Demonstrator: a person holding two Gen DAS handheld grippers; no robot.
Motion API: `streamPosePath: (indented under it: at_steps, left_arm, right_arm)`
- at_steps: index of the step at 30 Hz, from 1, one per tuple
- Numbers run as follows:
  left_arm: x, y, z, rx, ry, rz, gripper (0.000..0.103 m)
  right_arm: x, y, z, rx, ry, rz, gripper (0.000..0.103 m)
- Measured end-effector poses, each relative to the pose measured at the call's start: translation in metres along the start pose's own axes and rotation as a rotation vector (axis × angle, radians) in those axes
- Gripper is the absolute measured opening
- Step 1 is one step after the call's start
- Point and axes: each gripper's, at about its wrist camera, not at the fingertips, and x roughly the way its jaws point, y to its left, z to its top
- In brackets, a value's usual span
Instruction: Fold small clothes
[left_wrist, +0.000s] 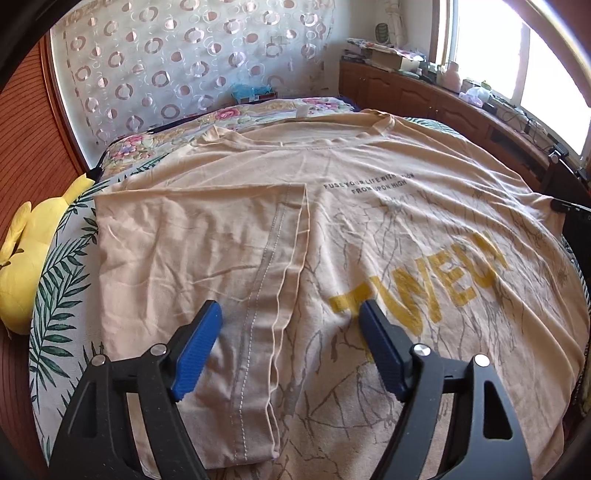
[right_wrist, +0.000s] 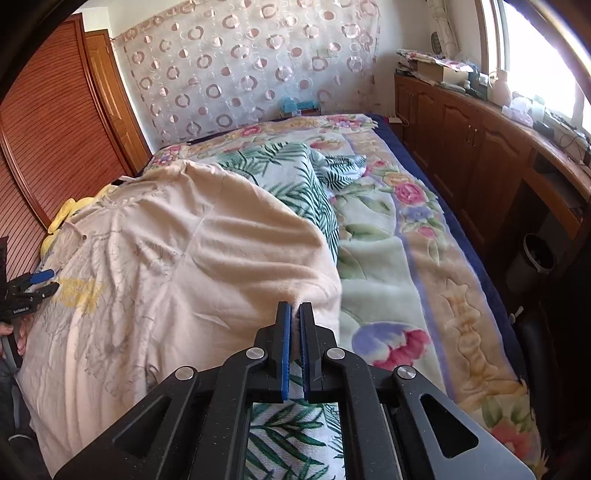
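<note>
Item: 1 peach T-shirt, spread on the bed, left side already folded inward.

Left gripper: we find it spread wide and empty, hovering over the folded hem just ahead of its fingers.

Right gripper: we find it clamped on the shirt's right edge, the cloth pinched at its tips.

Risks, as we judge them: a thin pinch may slip when lifted; with the left side unpinned, a pull could drag the whole shirt and undo the first fold; wrinkles may set in crooked.
</note>
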Motion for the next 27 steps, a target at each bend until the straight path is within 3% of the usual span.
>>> streamPosePath:
  at_steps: [6, 14, 20, 24, 27]
  left_arm:
    - [0.001, 0.001, 0.001, -0.004, 0.003, 0.006, 0.081]
    - [0.001, 0.001, 0.001, -0.003, 0.003, 0.006, 0.081]
    - [-0.003, 0.006, 0.002, -0.012, 0.01, -0.023, 0.081]
    - [-0.026, 0.02, 0.003, -0.084, -0.06, -0.065, 0.081]
    - [-0.043, 0.025, 0.004, -0.091, -0.108, -0.054, 0.081]
  right_arm:
    - [-0.012, 0.031, 0.016, -0.058, -0.058, 0.051, 0.004]
    - [-0.011, 0.105, 0.035, -0.19, -0.088, 0.163, 0.004]
    - [0.021, 0.155, 0.026, -0.27, -0.029, 0.22, 0.004]
    - [0.051, 0.166, 0.015, -0.266, 0.037, 0.239, 0.004]
    - [0.062, 0.174, 0.012, -0.279, 0.055, 0.245, 0.004]
